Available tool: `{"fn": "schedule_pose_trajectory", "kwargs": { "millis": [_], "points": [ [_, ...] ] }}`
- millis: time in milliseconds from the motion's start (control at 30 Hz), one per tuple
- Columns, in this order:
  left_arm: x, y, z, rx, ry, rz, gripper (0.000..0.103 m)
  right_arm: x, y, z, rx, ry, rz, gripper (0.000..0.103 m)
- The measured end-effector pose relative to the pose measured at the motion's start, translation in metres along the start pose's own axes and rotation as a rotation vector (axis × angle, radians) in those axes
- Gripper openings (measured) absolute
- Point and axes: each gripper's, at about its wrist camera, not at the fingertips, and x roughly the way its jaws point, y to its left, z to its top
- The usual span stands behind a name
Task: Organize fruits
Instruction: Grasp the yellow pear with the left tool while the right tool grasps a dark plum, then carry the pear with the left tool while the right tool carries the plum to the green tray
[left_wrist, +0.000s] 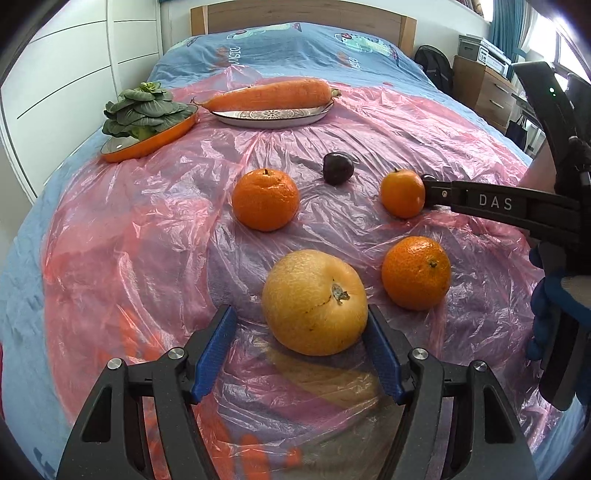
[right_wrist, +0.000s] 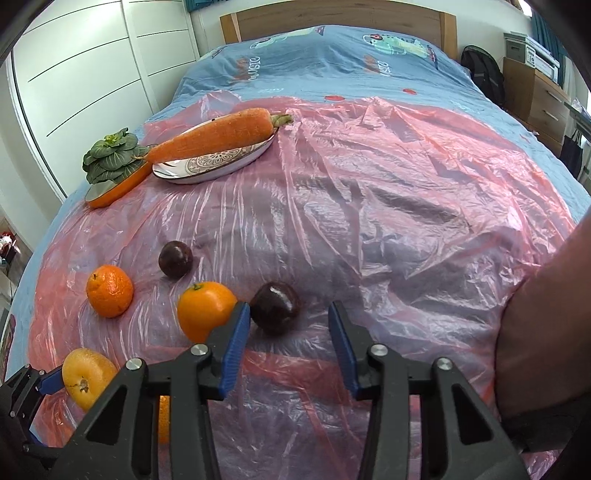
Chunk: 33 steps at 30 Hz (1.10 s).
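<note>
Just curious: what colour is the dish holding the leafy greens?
Orange outside, pale inside; clearest in the left wrist view.

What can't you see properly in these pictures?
- Left wrist view: the nearer plum is hidden behind the right gripper.
- Right wrist view: an orange shows only as a sliver behind the gripper's frame.
- Both views: the underside of the yellow pear faces the plastic sheet.

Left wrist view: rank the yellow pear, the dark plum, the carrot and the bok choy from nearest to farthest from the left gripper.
From the left gripper:
1. Yellow pear, between its fingers.
2. Dark plum, mid-sheet, slightly right.
3. Bok choy, on the orange dish, far left.
4. Carrot, on the patterned plate, at the back.
</note>
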Motion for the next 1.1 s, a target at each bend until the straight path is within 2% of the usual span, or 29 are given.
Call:
{"fn": "schedule_pose_trajectory", "kwargs": {
  "millis": [200, 300, 333, 367, 567, 767, 1100],
  "points": [
    [0.003, 0.001, 0.001, -0.002, -0.004, -0.005, 0.062, 0.009, 0.008, 0.0, -0.012, 0.011, 0.01, 0.074],
    [0.004, -0.001, 0.002, 0.008, -0.006, -0.011, 0.053, 0.01, 0.007, -0.001, -0.018, 0.013, 0.008, 0.059],
    [0.005, -0.002, 0.003, 0.014, -0.007, -0.012, 0.046, 0.01, 0.006, -0.002, -0.02, 0.011, 0.005, 0.05],
    [0.005, -0.003, 0.003, 0.021, -0.006, -0.009, 0.046, 0.009, 0.005, -0.003, -0.022, 0.01, 0.004, 0.043],
    [0.004, -0.006, 0.004, 0.036, -0.01, -0.003, 0.045, 0.003, 0.003, -0.004, -0.04, 0.005, 0.02, 0.043],
    [-0.002, 0.0, 0.009, 0.003, -0.007, -0.026, 0.045, -0.012, -0.002, -0.002, -0.033, -0.013, 0.019, 0.043],
    [-0.037, -0.003, 0.011, -0.003, -0.037, -0.027, 0.045, -0.053, 0.008, -0.015, -0.049, -0.026, 0.049, 0.043]
  ]
}}
